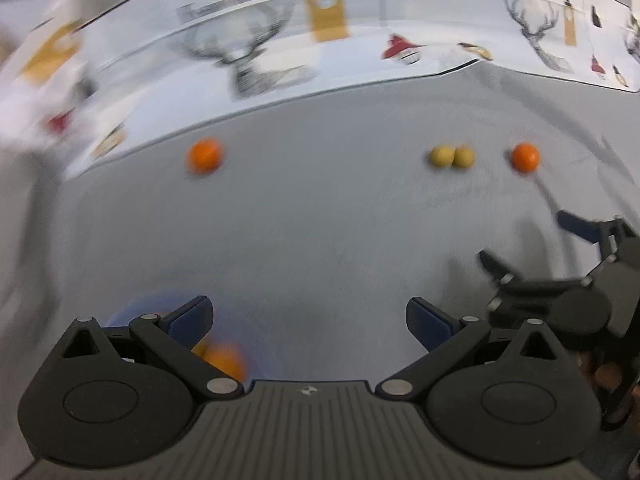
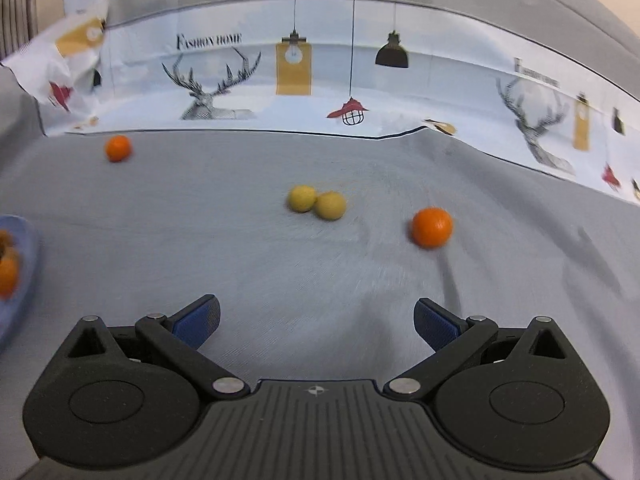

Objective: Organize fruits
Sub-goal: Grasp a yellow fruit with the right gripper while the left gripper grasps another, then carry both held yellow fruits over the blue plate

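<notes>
Grey cloth covers my bench (image 2: 280, 280), where two touching round yellow fruits (image 2: 316, 204) lie between two round orange fruits (image 2: 432, 227) (image 2: 118, 148), while I hold both the left gripper (image 1: 308, 320) and right gripper (image 2: 316, 322) with jaws wide and empty.

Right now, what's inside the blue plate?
The blue plate holds an orange and something brownish above it, too blurred to name. The frame edge hides the rest.
</notes>
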Demonstrator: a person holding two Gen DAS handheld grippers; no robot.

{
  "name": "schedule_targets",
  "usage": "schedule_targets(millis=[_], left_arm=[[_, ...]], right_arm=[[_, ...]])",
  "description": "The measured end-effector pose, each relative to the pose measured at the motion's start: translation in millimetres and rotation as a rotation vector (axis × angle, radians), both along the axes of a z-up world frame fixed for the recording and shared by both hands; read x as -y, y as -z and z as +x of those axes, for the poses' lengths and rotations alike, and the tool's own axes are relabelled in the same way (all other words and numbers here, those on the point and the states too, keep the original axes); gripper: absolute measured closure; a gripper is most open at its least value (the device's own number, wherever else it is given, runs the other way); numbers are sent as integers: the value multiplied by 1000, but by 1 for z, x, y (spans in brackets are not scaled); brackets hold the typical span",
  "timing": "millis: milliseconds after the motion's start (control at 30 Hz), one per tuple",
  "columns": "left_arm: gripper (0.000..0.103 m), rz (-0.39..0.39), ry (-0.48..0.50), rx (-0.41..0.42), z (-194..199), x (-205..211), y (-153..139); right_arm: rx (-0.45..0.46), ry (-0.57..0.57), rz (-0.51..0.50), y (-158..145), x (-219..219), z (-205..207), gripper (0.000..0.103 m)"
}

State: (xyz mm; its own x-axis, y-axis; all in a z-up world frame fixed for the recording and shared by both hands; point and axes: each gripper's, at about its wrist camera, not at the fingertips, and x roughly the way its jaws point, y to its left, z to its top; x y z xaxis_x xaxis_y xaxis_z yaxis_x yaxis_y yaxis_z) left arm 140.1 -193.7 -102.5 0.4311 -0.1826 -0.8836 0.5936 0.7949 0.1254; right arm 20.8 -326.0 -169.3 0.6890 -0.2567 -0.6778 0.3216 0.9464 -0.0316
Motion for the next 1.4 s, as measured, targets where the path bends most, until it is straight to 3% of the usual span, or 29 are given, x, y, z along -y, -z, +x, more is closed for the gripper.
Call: schedule_targets(millis=[133, 200, 367, 433, 467, 500, 567, 633, 833, 1100, 1400], left_arm=[[0, -36, 82, -38, 49, 63, 22], [0, -44, 119, -69, 70, 92, 36], [4, -62, 193, -155, 100, 145, 67], [14, -91, 230, -189, 102, 159, 75], [25, -121, 248, -218, 104, 162, 75], [50, -149, 259, -252, 106, 165, 75], [79, -153, 256, -285, 109, 172, 75], [80, -157, 245, -285, 110, 171, 76], [80, -138, 181, -246, 99, 138, 58], [80, -175, 66, -208, 21, 27, -14], [80, -181, -55, -186, -62, -76, -71]], right_arm=[[25, -41, 22, 23, 32, 41, 9], [35, -63, 17, 31, 40, 58, 18], [96, -76, 24, 39, 60, 83, 21], [109, -77, 37, 40, 68, 84, 30], [111, -65, 39, 40, 70, 82, 40], [113, -66, 28, 40, 70, 80, 56], [126, -112, 27, 39, 68, 77, 76], [130, -117, -2, 38, 63, 74, 76], [103, -25, 32, 28, 64, 56, 76], [151, -56, 22, -22, 15, -2, 75], [165, -122, 273, -86, -61, -79, 75]])
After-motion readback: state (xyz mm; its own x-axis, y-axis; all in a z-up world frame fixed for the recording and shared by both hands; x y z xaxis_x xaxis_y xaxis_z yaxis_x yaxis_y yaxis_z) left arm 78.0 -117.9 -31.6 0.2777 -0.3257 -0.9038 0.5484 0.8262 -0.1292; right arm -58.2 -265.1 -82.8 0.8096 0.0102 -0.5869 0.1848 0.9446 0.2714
